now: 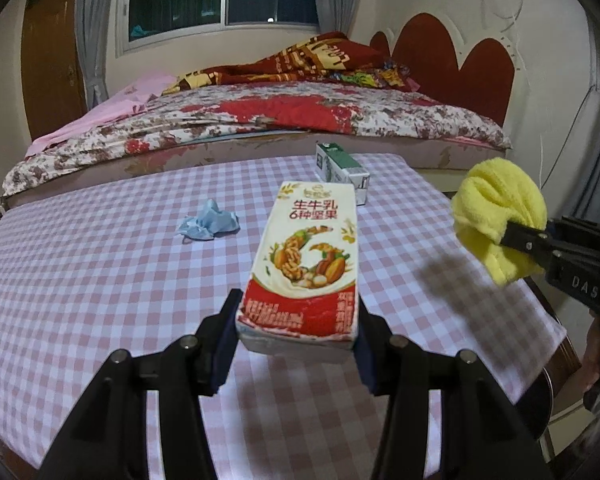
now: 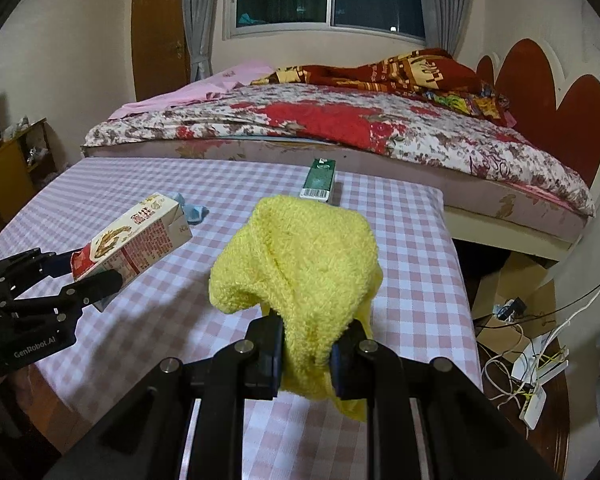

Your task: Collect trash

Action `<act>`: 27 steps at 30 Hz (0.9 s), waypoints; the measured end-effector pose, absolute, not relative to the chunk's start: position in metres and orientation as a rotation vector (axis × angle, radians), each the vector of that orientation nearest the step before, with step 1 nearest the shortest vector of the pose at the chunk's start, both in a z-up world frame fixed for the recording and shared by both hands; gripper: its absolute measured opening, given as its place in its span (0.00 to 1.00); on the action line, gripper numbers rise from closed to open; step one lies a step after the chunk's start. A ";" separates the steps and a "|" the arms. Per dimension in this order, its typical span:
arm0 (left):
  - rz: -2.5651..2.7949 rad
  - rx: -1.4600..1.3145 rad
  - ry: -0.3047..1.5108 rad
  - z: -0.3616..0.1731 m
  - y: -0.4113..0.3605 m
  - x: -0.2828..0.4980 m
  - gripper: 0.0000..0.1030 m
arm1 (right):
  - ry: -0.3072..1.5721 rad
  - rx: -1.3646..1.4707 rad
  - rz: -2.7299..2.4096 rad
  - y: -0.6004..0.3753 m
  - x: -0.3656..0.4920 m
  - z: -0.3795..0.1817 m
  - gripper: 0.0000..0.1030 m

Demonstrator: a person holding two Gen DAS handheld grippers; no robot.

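My left gripper [image 1: 298, 344] is shut on the red and white milk carton [image 1: 306, 264], held above the checked tablecloth [image 1: 100, 280]. The same carton [image 2: 136, 240] and left gripper [image 2: 88, 276] show at the left of the right wrist view. My right gripper [image 2: 306, 354] is shut on a bunched yellow cloth [image 2: 300, 264], lifted off the table; it shows at the right edge of the left wrist view as the yellow cloth [image 1: 496, 208]. A crumpled blue tissue [image 1: 208, 224] and a green and white carton [image 1: 342, 170] lie on the table beyond.
A bed with a floral cover [image 2: 340, 128] runs along the table's far edge. Right of the table, a cardboard box [image 2: 516, 280] and tangled cables with a power strip [image 2: 536, 380] lie on the floor. A wooden shelf [image 2: 16, 160] stands at the left.
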State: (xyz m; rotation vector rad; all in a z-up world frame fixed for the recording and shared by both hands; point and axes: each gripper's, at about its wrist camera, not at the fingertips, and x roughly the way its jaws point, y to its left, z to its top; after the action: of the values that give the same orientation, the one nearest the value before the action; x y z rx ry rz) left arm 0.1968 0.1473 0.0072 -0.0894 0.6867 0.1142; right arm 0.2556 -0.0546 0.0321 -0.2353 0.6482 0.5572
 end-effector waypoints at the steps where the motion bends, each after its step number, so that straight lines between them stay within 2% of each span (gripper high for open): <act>1: 0.112 -0.088 0.682 0.008 0.145 0.192 0.49 | 0.643 -0.233 0.559 -0.057 0.251 0.034 0.19; 14: 0.036 -0.059 0.653 0.012 0.091 0.154 0.49 | 0.597 -0.169 0.529 -0.123 0.199 0.045 0.19; 27: -0.146 0.009 0.665 0.005 -0.015 0.149 0.49 | 0.634 -0.118 0.396 -0.226 0.172 0.030 0.19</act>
State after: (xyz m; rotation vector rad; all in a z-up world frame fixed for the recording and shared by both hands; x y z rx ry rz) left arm 0.1490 -0.0152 0.0054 0.0089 0.6652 -0.1461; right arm 0.1721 -0.2257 0.0297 -0.1177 0.6342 0.3956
